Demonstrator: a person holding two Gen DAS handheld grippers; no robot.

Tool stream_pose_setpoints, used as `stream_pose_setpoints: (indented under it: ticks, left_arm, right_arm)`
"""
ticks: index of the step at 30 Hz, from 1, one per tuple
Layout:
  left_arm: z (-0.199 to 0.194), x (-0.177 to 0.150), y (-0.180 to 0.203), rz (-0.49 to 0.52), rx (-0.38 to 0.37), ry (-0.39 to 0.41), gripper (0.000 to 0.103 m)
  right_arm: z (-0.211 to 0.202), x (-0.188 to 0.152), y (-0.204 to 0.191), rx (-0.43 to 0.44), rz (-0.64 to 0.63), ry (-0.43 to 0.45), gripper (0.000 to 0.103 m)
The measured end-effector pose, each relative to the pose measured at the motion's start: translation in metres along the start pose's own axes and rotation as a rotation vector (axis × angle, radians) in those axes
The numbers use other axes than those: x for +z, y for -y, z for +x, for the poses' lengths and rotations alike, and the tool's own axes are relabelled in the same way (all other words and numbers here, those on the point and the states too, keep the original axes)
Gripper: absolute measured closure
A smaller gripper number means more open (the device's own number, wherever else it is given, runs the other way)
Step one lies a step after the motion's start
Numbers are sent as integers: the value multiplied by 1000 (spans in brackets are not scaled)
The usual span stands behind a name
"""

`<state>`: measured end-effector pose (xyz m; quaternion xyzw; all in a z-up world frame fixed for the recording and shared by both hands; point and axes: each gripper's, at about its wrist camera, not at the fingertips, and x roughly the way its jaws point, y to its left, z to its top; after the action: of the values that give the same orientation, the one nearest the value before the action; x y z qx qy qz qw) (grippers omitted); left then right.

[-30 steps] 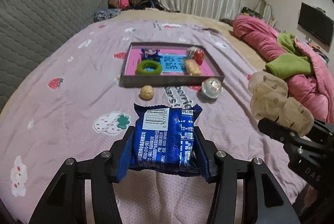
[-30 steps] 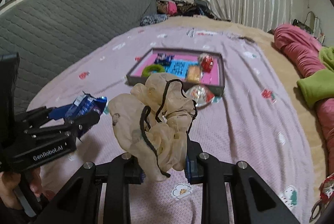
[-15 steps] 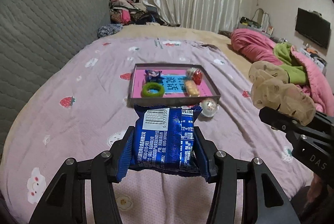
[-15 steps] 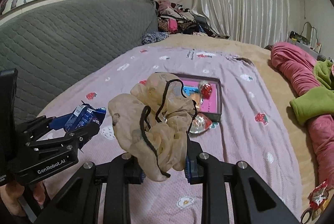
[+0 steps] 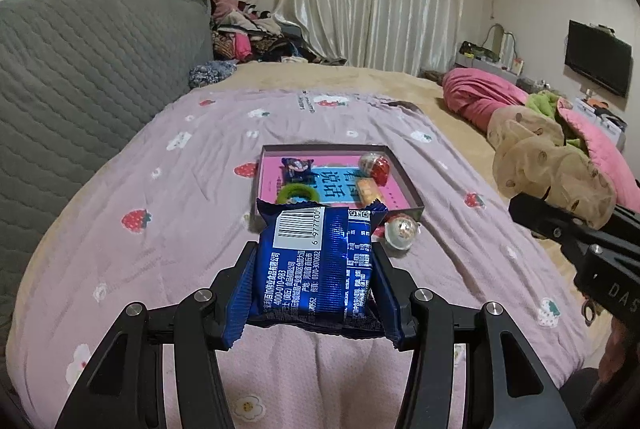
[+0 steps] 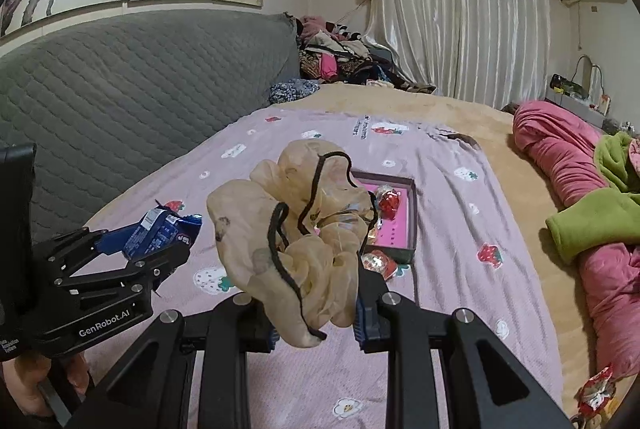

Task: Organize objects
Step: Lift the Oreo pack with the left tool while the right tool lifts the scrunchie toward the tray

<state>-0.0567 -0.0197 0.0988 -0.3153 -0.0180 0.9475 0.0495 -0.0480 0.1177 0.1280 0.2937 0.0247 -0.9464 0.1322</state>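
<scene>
My left gripper [image 5: 316, 261] is shut on a blue snack packet [image 5: 320, 261] and holds it above the bed, short of the tray. My right gripper [image 6: 316, 293] is shut on a beige scrunchie [image 6: 296, 229] with a black cord, also held in the air. A shallow grey tray [image 5: 404, 181] with a pink floor lies ahead on the lilac bedsheet [image 5: 160, 197]. It holds a green ring [image 5: 298, 194], a small blue packet [image 5: 297, 166], a biscuit [image 5: 369, 189] and a red-and-clear ball [image 5: 375, 165]. The packet also shows in the right wrist view [image 6: 160, 233].
A clear ball [image 5: 401, 231] lies on the sheet just in front of the tray. A grey quilted headboard [image 5: 80, 69] runs along the left. Pink and green bedding [image 6: 580, 189] is piled on the right. A red wrapper [image 6: 596, 393] lies at the near right.
Both grippers have lifted and pulled back from the tray with their loads; the tray now looks smaller and farther. The round beige item before the tray is now hidden behind the packet.
</scene>
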Motion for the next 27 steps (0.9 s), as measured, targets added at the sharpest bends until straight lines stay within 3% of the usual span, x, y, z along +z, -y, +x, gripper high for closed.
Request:
stream_pose_setpoints:
  ticks: [27]
  left_arm:
    - [19, 47, -10, 10, 23, 30, 48]
  right_arm:
    - [20, 40, -2, -8, -26, 5, 75]
